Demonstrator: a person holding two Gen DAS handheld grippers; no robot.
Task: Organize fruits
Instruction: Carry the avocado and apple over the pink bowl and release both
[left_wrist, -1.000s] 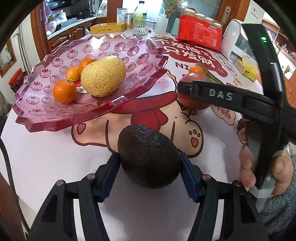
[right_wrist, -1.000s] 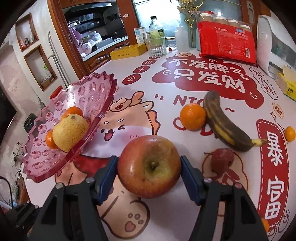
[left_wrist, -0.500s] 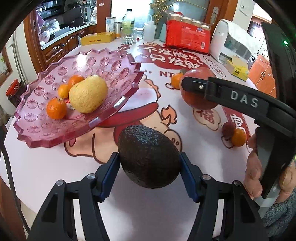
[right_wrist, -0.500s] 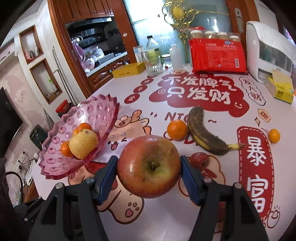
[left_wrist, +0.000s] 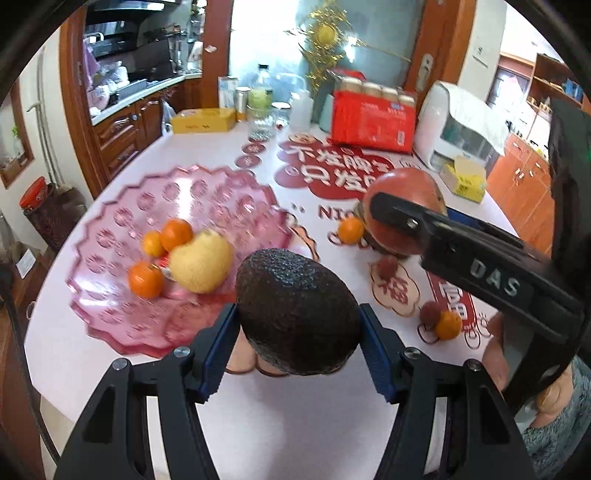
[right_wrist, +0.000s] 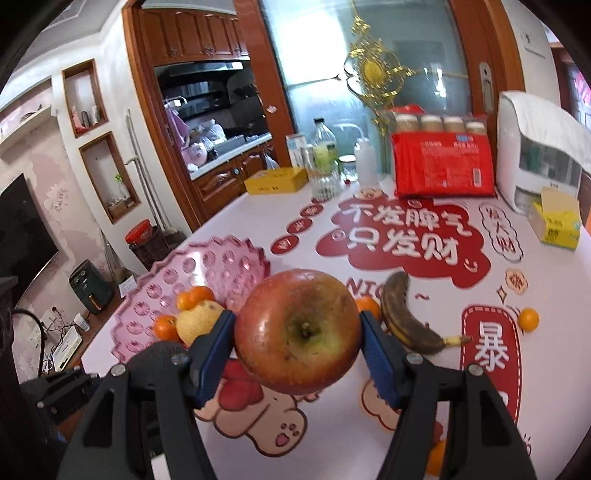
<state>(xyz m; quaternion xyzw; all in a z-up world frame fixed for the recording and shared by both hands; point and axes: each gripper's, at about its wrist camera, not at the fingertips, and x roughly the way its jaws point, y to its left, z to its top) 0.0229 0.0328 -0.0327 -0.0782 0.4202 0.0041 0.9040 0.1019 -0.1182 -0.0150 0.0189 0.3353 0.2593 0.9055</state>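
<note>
Printed tablecloth (right_wrist: 413, 354) sits lower vs 1 s ago, both grippers raised. Left gripper (left_wrist: 298, 334) clamps avocado (left_wrist: 297, 312) near pink tray (left_wrist: 207, 199) (pear inside); right gripper (right_wrist: 297, 343) clamps apple (right_wrist: 297, 330).

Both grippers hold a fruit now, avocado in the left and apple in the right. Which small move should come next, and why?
Probably carry the left gripper forward and left over the pink tray, then lower the avocado there. The tray lies just ahead on that side and has bare room around the pear. The right gripper, shut on the apple, is farther from the tray.
</note>
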